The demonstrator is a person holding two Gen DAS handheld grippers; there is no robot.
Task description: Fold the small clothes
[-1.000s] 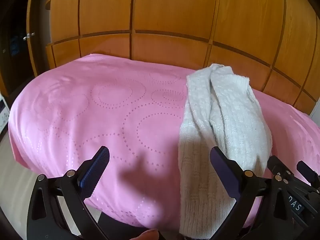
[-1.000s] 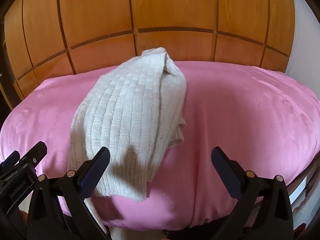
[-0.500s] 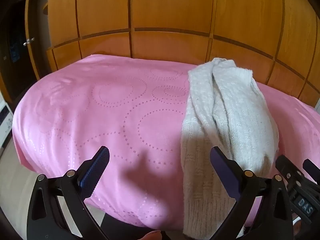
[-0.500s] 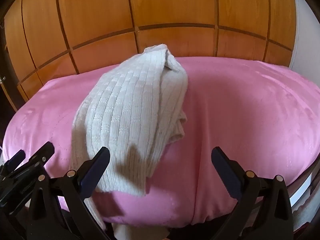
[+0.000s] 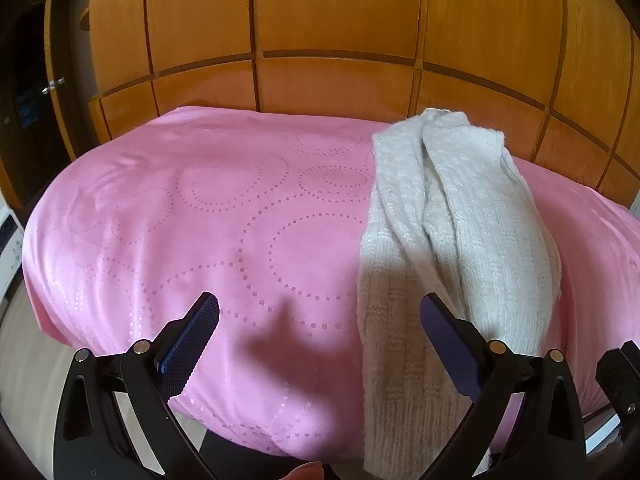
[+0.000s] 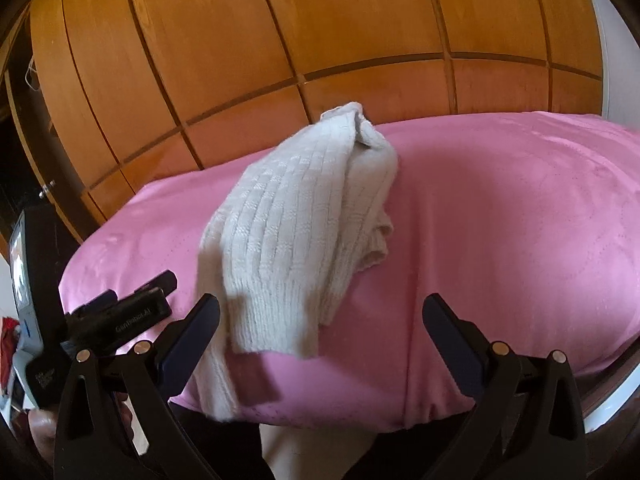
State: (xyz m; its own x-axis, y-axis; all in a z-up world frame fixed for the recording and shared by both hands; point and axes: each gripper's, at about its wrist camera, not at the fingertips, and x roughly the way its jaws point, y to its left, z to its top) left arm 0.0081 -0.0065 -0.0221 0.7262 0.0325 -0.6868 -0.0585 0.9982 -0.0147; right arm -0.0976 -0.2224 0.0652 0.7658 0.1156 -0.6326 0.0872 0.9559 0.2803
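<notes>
Ahead of both my grippers stands a wall of wooden panels (image 5: 332,20), orange-brown with dark grooves. In front of it lies the pink cloth (image 5: 180,240), patterned with dotted rings and draped over a rounded surface whose near edge falls away below my fingers. On the cloth lies the knit (image 5: 472,220), a cream ribbed garment bunched lengthwise, its far end near the panels and its near end hanging over the cloth's front edge. From my left gripper (image 5: 320,336) the knit sits ahead and to the right, its lower part running behind my right finger; the jaws stand wide apart with nothing between them. From my right gripper (image 6: 320,336) the knit lies ahead and to the left, its hanging end passing just beside my left finger; these jaws are spread wide too, holding nothing. My left gripper also shows at the far left of that view.
</notes>
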